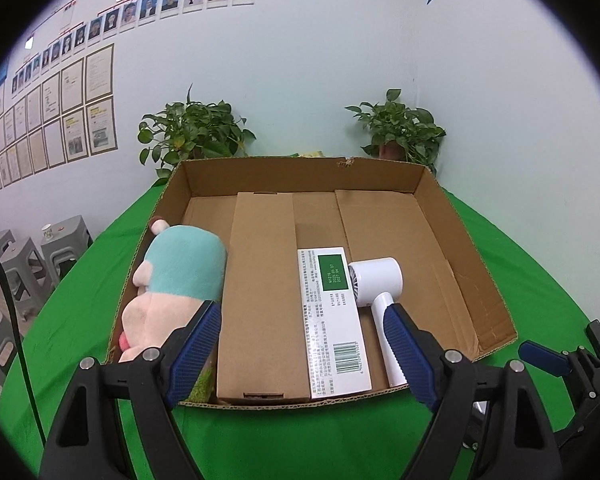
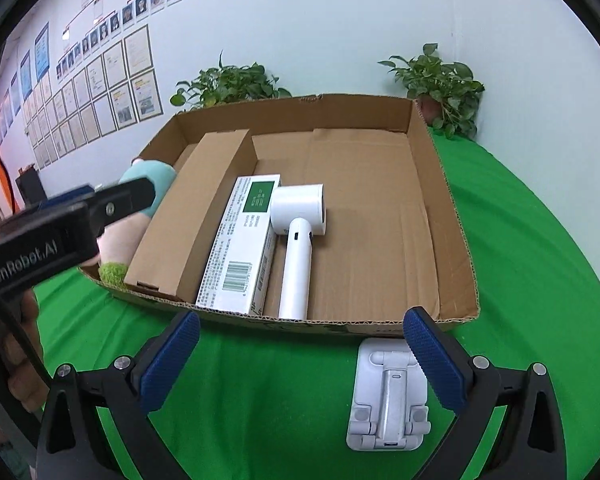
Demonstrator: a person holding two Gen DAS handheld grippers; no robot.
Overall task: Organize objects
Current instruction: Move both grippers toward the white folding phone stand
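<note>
Lying on the green-clothed bench: wide cardboard tray, its right half bare. Resting inside: plush toy at left wall, cardboard insert, white carton, white hair dryer touching it. Hovering angled down over the near rim: left gripper, jaws spread, pinching nothing. Hovering before the tray: right gripper, jaws spread wide, white folding stand lying between them, untouched.

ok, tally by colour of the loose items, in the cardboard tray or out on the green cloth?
White: 3, the hair dryer, the printed carton, the folding stand
Brown: 1, the long cardboard box
Teal and pink: 1, the plush toy
Total: 5
</note>
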